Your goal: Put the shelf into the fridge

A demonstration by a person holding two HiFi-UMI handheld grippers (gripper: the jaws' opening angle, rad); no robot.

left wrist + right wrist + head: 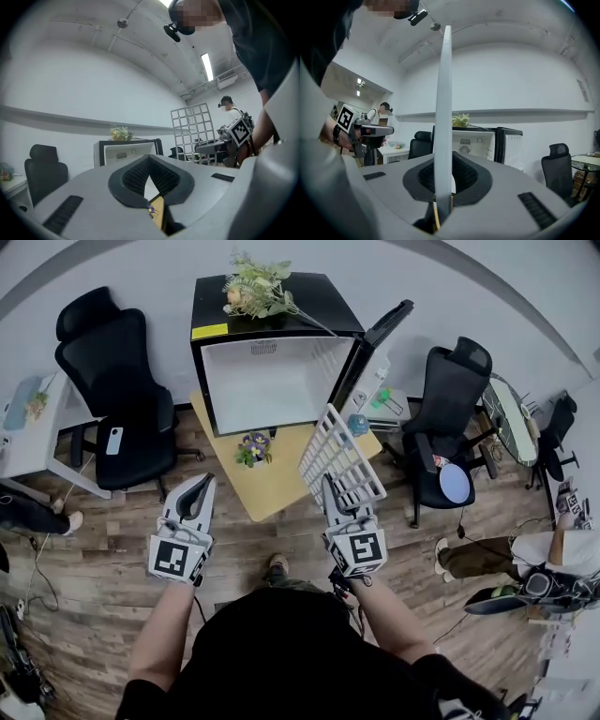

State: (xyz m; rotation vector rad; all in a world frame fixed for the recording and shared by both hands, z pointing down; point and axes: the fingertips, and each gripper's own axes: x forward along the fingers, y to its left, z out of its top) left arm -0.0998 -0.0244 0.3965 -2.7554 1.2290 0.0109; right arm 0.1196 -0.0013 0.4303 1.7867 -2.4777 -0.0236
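Note:
A black mini fridge (272, 381) stands at the back with its door (380, 343) swung open to the right and a bare white inside. A white wire grid shelf (339, 457) stands tilted above the yellow table (277, 488), and my right gripper (330, 487) is shut on its near edge. In the right gripper view the shelf (443, 108) shows edge-on between the pads, in line with the fridge (474, 144). My left gripper (200, 487) hovers to the left of the table, shut and holding nothing. In the left gripper view the shelf (193, 127) shows to the right of the fridge (125, 152).
A small pot of purple flowers (253, 447) sits on the table in front of the fridge, and a bouquet (259, 291) lies on the fridge top. Black office chairs (120, 399) (448, 413) flank the fridge. A white desk (26, 442) stands left, a glass table (509, 418) right.

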